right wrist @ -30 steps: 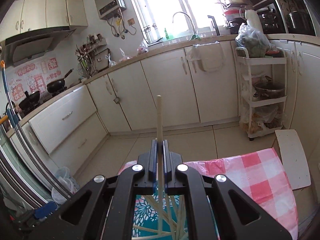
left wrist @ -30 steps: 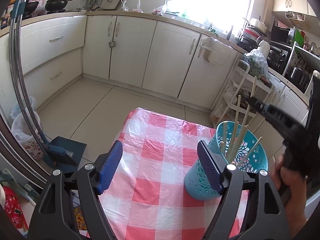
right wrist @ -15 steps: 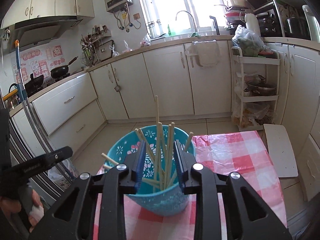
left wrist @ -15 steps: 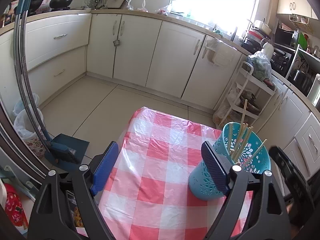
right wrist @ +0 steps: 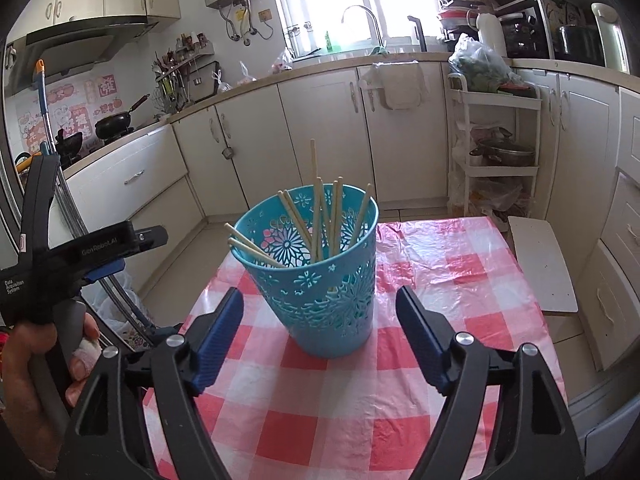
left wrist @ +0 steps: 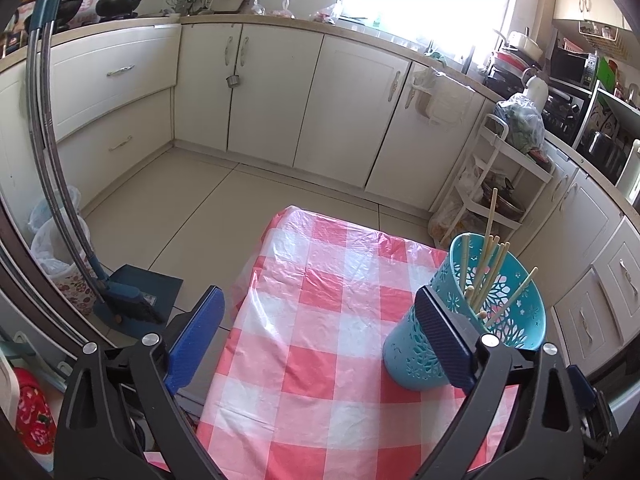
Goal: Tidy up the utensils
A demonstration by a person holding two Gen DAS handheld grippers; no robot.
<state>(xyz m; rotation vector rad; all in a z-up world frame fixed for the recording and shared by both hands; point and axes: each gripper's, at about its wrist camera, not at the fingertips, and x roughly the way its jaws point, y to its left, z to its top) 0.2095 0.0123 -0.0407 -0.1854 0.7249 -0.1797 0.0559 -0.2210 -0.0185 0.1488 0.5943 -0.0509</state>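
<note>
The right gripper [right wrist: 318, 340] and left gripper [left wrist: 320, 336] are both opening, grasping nothing. The blue cup [right wrist: 316, 272] is standing just ahead of the right one, so bumping it could be spilling the chopsticks [right wrist: 320, 216].

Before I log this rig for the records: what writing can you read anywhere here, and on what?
"GenRobot.AI": side of the left gripper, seen from the right wrist.
"Data Acquisition System": small print on its handle.
Red wall stickers behind the stove: characters too blurred to read.
Nothing else legible.

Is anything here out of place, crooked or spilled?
Nothing is spilled. The chopsticks in the cup lean in different directions, and one stands higher than the others. The cup itself stands upright on the table.
</note>
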